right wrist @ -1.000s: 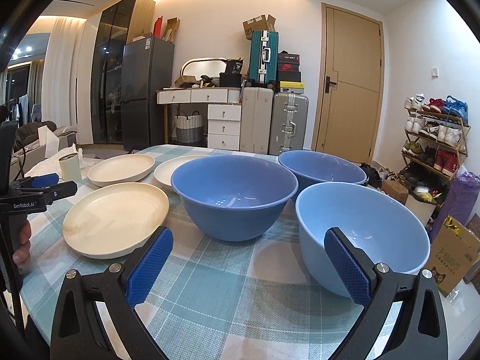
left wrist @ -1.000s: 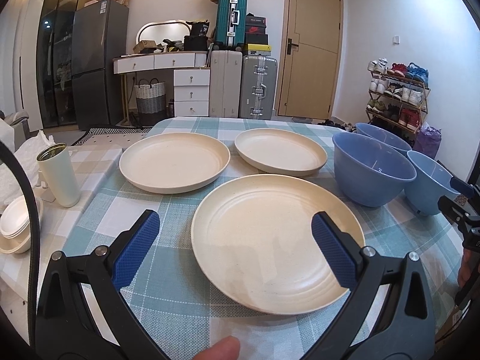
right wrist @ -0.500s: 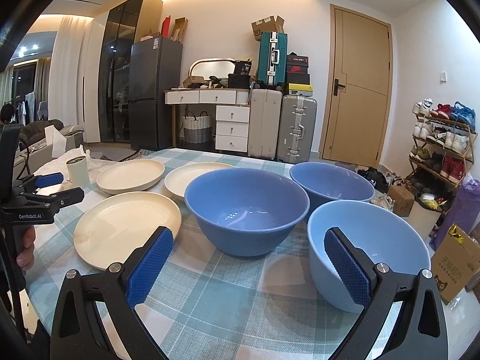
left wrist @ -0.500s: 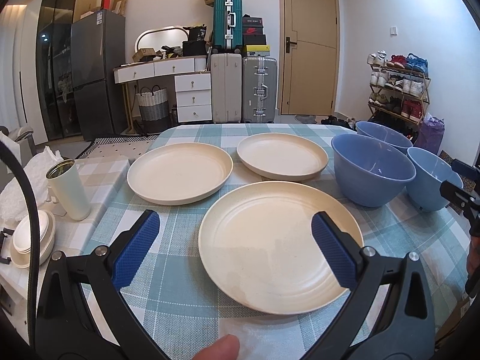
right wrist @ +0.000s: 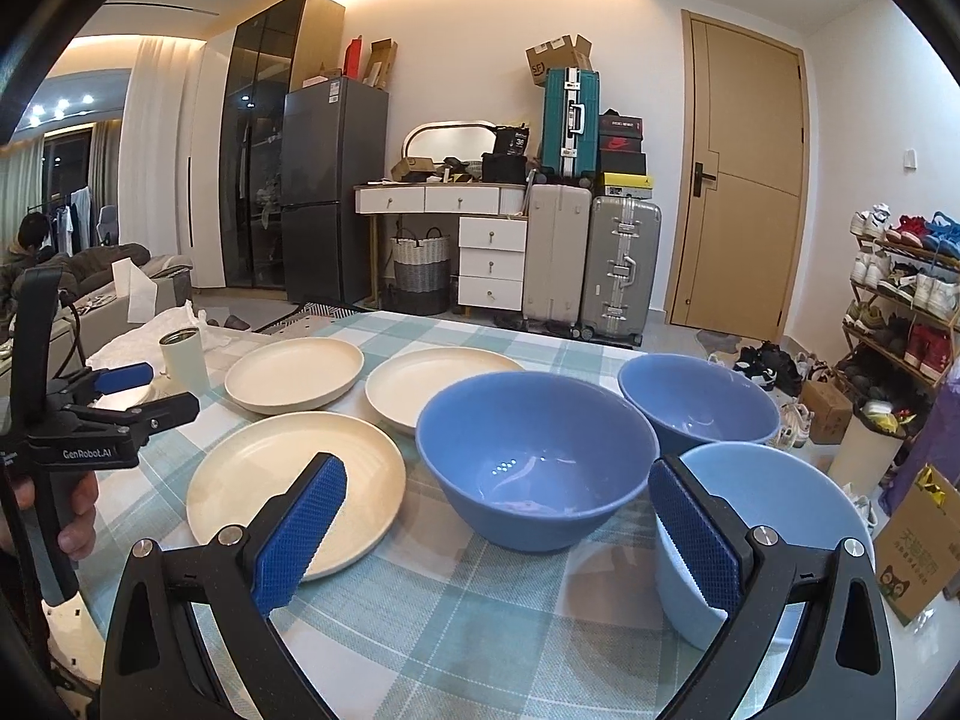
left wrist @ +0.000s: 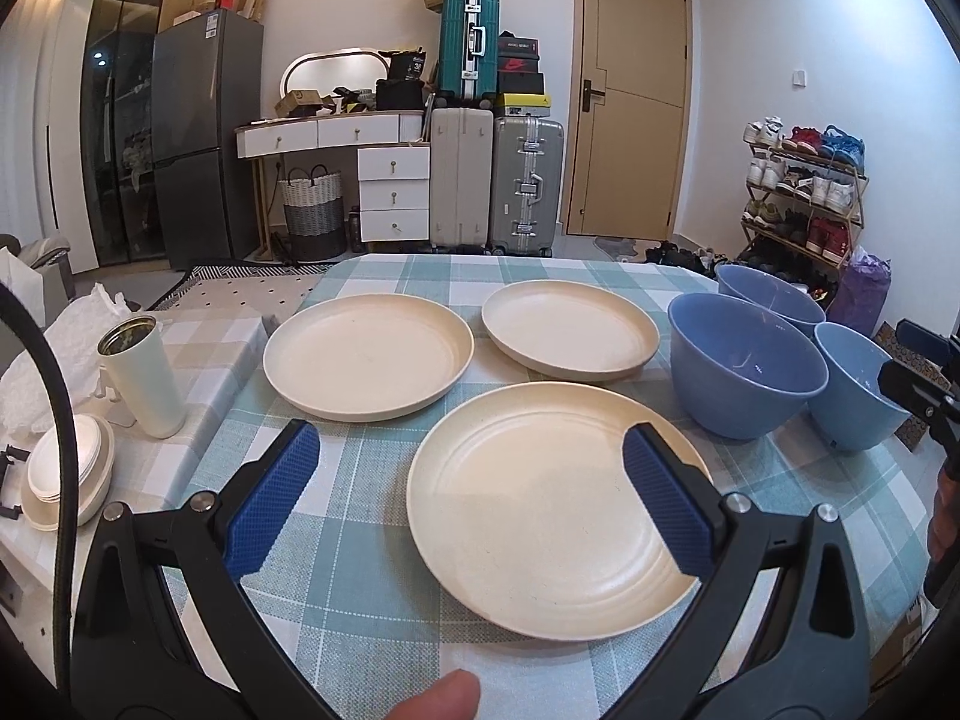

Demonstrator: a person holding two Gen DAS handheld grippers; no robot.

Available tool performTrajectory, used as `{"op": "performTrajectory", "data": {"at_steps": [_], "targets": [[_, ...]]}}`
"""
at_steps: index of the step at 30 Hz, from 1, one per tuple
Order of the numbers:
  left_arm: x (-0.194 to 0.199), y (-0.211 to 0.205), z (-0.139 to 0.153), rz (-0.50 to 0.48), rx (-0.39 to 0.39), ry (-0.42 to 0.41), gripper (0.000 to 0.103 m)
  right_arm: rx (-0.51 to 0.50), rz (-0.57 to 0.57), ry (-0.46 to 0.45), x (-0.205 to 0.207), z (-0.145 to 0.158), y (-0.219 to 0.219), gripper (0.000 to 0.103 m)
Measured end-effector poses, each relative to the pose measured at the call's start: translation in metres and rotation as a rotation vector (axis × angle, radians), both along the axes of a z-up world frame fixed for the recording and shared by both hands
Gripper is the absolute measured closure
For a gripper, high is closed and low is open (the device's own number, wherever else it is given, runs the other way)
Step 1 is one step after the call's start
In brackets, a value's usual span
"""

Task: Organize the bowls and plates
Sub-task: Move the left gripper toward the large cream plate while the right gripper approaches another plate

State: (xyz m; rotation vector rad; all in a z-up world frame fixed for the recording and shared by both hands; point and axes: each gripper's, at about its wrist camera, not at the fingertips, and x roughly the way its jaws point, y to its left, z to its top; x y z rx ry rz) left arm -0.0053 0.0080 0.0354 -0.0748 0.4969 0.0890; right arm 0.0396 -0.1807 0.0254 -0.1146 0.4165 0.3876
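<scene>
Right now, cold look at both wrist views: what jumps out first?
Three cream plates lie in a triangle on the left half of the checked tablecloth, none stacked. To their right three blue bowls stand upright and separate, the palest at the near right corner. Both hand-held grippers, left and right, are open and hold nothing.
</scene>
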Motion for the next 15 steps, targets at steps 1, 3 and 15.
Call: {"op": "performTrajectory", "data": {"at_steps": [1,3,15], "targets": [[0.001,0.001,0.001,0.006,-0.001,0.0,0.002,0.0,0.005,0.005,0.002,0.002,0.003,0.0],[0.002,0.004,0.004,0.015,-0.008,0.001,0.002,-0.005,0.011,0.014,0.006,0.006,0.008,0.0],[0.018,0.018,0.01,0.043,-0.002,0.018,0.002,-0.006,0.076,0.031,0.032,0.022,0.044,0.0]]}}
